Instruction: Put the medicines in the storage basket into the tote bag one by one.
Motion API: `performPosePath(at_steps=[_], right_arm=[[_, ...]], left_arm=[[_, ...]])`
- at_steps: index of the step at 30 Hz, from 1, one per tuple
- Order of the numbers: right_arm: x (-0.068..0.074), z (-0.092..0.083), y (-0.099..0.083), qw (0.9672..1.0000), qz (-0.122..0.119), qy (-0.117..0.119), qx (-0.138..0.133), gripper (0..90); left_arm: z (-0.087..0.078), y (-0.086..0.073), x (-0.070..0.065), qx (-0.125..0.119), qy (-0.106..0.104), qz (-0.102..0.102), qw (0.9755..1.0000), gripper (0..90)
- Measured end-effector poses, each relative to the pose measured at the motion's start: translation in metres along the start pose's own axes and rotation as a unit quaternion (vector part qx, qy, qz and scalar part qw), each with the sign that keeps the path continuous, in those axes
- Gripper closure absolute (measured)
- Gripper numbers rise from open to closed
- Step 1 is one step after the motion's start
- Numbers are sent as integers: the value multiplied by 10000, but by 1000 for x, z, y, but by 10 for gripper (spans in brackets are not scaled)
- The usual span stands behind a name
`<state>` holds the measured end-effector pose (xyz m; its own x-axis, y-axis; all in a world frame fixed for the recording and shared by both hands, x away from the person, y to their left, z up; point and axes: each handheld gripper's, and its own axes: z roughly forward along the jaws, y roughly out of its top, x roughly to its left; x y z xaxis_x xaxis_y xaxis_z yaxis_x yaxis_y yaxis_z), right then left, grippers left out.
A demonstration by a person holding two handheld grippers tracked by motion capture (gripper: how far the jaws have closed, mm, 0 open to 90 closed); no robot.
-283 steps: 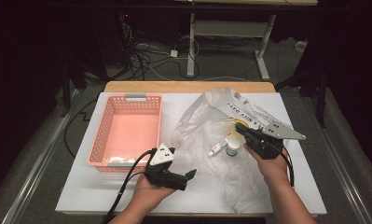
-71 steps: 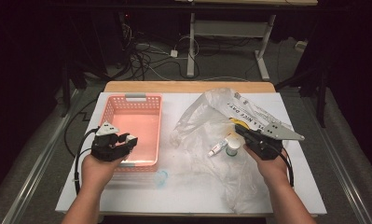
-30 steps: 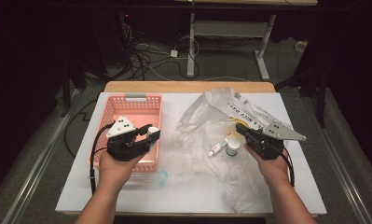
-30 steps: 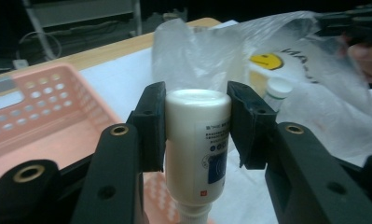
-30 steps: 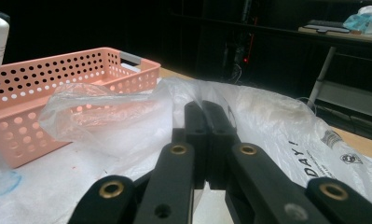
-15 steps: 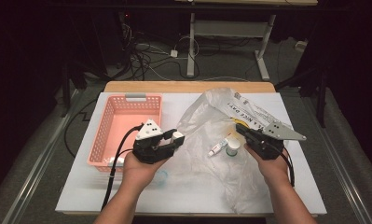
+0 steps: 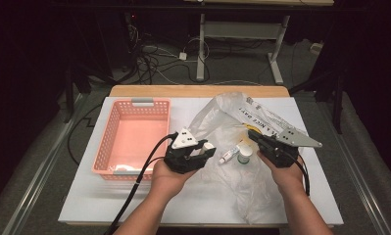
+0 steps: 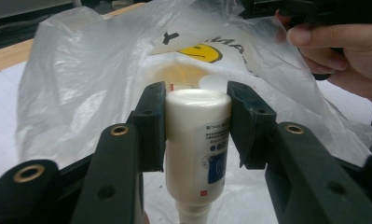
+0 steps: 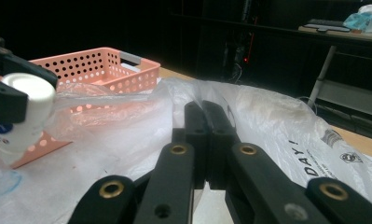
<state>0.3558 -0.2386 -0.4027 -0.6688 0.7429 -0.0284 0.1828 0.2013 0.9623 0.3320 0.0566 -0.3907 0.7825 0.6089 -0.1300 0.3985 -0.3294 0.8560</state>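
Left gripper: the left gripper [image 7: 203, 154] has its fingers [image 8: 151, 123] grasping a white plastic bottle with a blue printed label [image 8: 196, 140]; both pads press its sides near the flat end, and its narrow neck points back toward the hand.
Bottle's place: between the left fingers, raised off the white tabletop [image 7: 109, 200], just in front of the bag's opening.
Right gripper: the right gripper [image 7: 254, 137] has its fingers [image 9: 207, 135] clenched together on a fold of the clear plastic bag with a yellow smiley print [image 7: 232, 115], holding its mouth up.
Inside the bag: a small white tube [image 7: 229, 155] and a small white jar with a green label [image 7: 244, 155] lie between the two pairs of fingers, nearer the right ones.
Pink perforated plastic basket [image 7: 115, 128]: behind and beside the left fingers, on the side away from the bag.
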Motion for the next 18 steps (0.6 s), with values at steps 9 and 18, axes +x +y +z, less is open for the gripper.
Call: performPosePath(at_steps=[9, 18], right_arm=[[1, 1, 0, 10000, 8, 20, -7, 900], [1, 0, 1, 10000, -14, 47, -39, 900]], left_arm=[[36, 1, -8, 156, -91, 55, 9998, 581], [73, 1, -10, 341, -93, -13, 9994, 580]])
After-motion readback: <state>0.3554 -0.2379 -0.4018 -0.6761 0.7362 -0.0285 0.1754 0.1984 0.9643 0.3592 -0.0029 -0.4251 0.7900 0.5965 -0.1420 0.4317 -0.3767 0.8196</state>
